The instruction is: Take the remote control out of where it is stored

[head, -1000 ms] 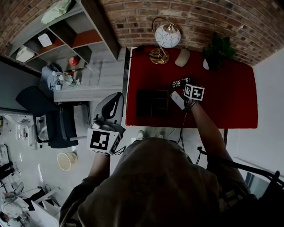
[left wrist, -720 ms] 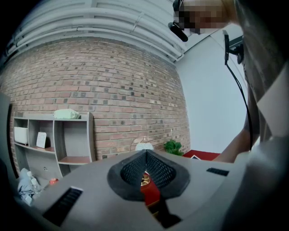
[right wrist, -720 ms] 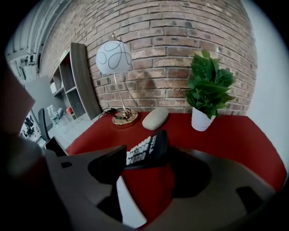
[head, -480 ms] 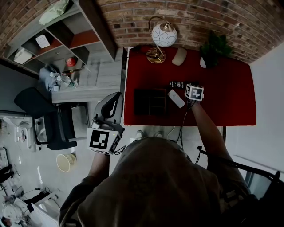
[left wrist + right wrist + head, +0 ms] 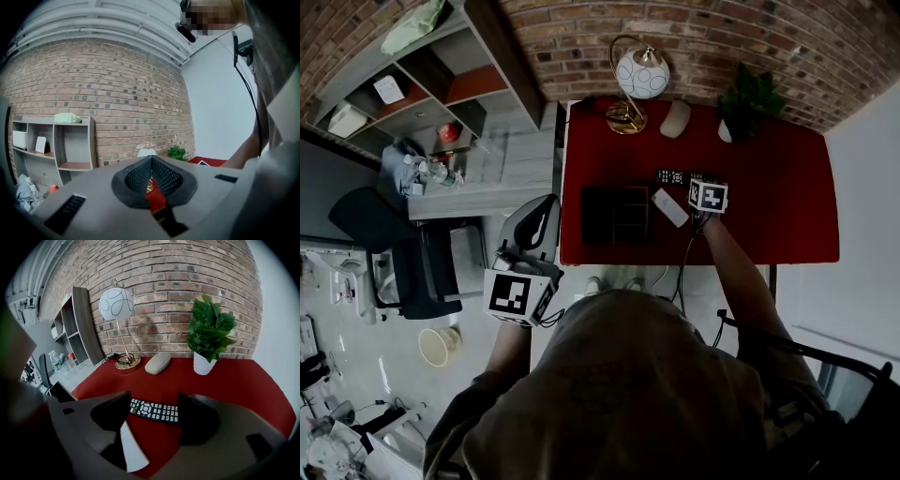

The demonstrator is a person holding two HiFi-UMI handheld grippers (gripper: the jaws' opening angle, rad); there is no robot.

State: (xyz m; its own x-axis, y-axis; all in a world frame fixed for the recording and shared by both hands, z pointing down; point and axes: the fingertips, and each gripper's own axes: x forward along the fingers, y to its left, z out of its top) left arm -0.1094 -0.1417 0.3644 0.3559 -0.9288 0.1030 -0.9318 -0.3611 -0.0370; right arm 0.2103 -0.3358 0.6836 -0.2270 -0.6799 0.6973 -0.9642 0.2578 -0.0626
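- The long black plastic remote control (image 5: 154,411) has rows of small white keys, a round ring pad and a few coloured keys towards its left end.
- It lies flat, keys up, on the red tabletop (image 5: 234,380). It is outside the dark compartmented storage tray (image 5: 587,216), near that tray's far right corner in the head view.
- Your right hand-held gripper (image 5: 153,399) hovers over the tabletop with its jaws spread wide and gripping nothing. They have just been opening. The remote control lies crosswise just past the tips, framed between them, and neither pad touches it.
- A flat white oblong object (image 5: 131,453) lies on the tabletop under the left jaw, just short of the remote control.
- Your left hand-held gripper (image 5: 151,164) is off the tabletop's left edge. Its mesh pads are pressed together with nothing held.
- Compared with a second ago, the remote control and the white oblong lie in the same places beside the tray. Your left hand-held gripper has not shifted.
- The print on the remote control's keys is too small to read. Each hand-held gripper's cube shows only black-and-white square patterns.
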